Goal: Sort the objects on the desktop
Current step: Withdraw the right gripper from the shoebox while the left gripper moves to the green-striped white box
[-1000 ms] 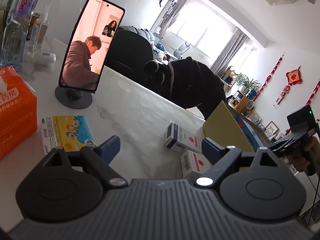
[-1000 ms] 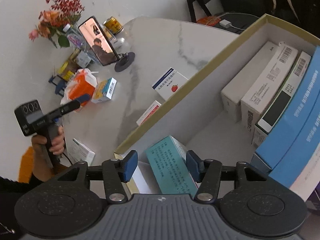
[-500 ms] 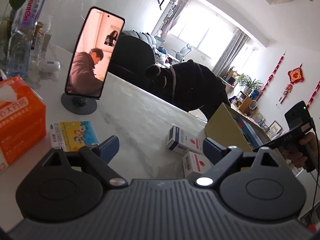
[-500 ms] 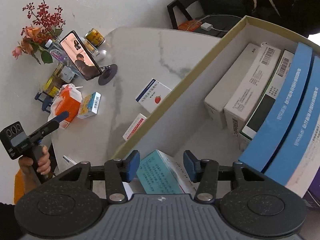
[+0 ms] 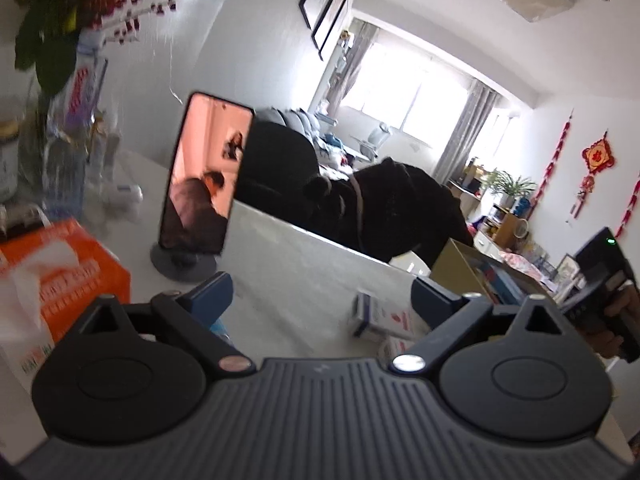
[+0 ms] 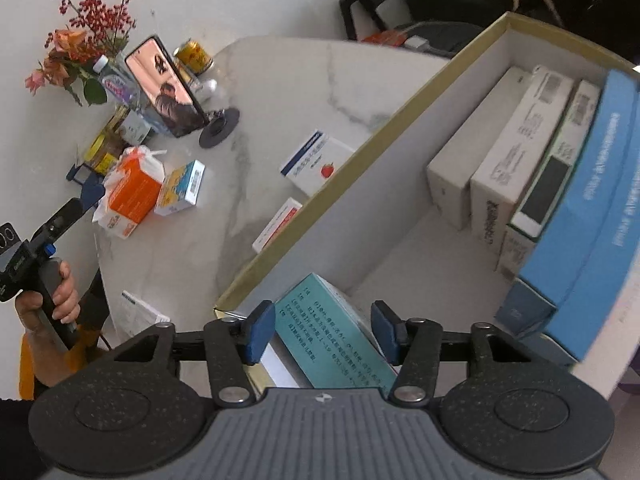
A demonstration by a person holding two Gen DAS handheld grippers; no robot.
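Note:
My right gripper (image 6: 324,332) hangs open over the near corner of the gold-rimmed storage box (image 6: 400,168). A teal medicine box (image 6: 332,328) lies there between the fingers, with a gap on each side. On the marble table outside sit a white-blue box with a red fruit (image 6: 316,162) (image 5: 380,316), a small red-white box (image 6: 278,224) and a yellow-blue box (image 6: 180,188). My left gripper (image 5: 322,294) is open and holds nothing. It points toward the phone (image 5: 204,180), with the orange tissue box (image 5: 60,276) to its left.
White boxes (image 6: 516,148) and blue boxes (image 6: 600,200) stand along the storage box's far side. Flowers (image 6: 80,52), bottles and a can (image 6: 194,56) crowd the table's far left. Another white box (image 6: 140,312) lies near the table's edge. A dark chair (image 5: 392,204) stands behind the table.
My left gripper has swung left and up toward the phone and the tissue box, and its view is blurred. My right gripper stays over the box's corner above the teal box.

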